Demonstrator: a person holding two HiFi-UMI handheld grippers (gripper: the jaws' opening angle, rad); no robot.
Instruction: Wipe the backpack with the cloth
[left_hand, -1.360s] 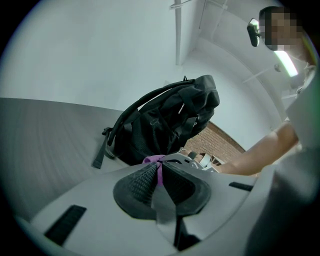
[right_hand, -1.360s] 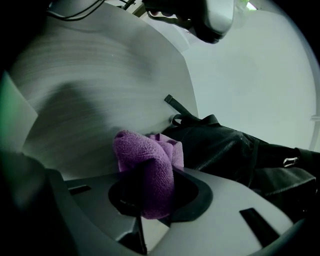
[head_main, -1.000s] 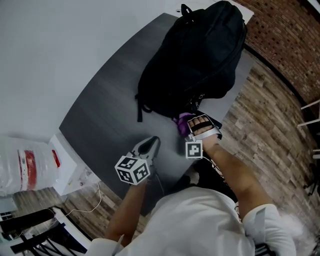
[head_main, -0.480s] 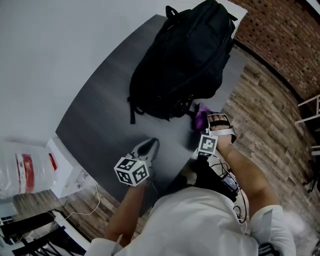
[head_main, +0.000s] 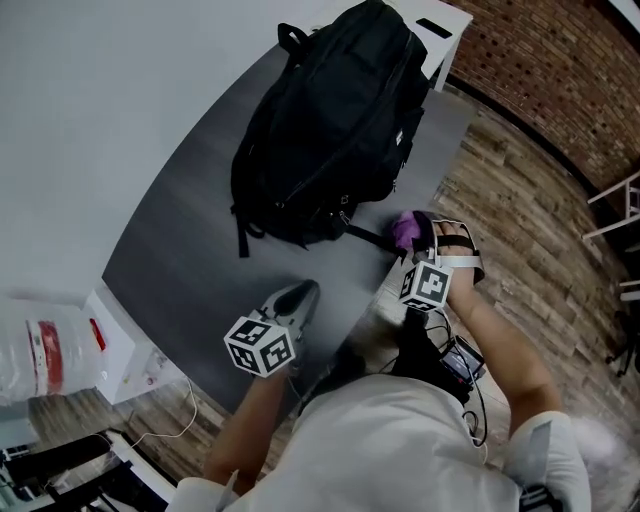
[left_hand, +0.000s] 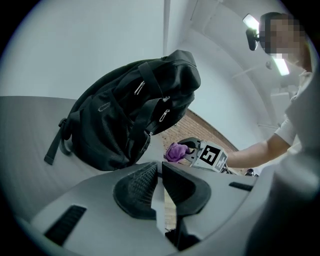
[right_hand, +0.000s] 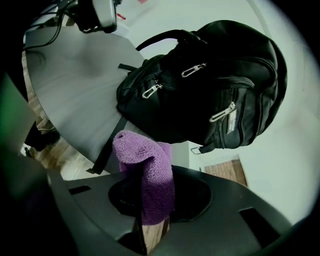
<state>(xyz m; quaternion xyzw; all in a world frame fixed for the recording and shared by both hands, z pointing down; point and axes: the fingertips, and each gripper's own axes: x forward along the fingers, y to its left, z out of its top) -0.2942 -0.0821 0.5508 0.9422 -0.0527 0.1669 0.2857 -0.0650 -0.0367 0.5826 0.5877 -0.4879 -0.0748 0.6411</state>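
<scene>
Clamped tight in the right gripper (head_main: 412, 236) (right_hand: 150, 200): a purple terry cloth (head_main: 407, 230) (right_hand: 145, 170), bunched between the jaws over the right edge of the grey round-edged table (head_main: 190, 250). Just beside it, lying toward the far edge: the black fabric backpack (head_main: 325, 120) (right_hand: 210, 85), seemingly untouched by the cloth. Looks like a pause between wiping strokes; next calls for pressing the cloth onto the near panel and dragging across. Pinched together on nothing by the near edge: the left gripper (head_main: 290, 300) (left_hand: 160, 185). In the way: a loose black strap (head_main: 365, 236) and metal zip pulls (right_hand: 192, 70), likely snags. Beyond the left edge: a white plastic bag (head_main: 45, 345).
</scene>
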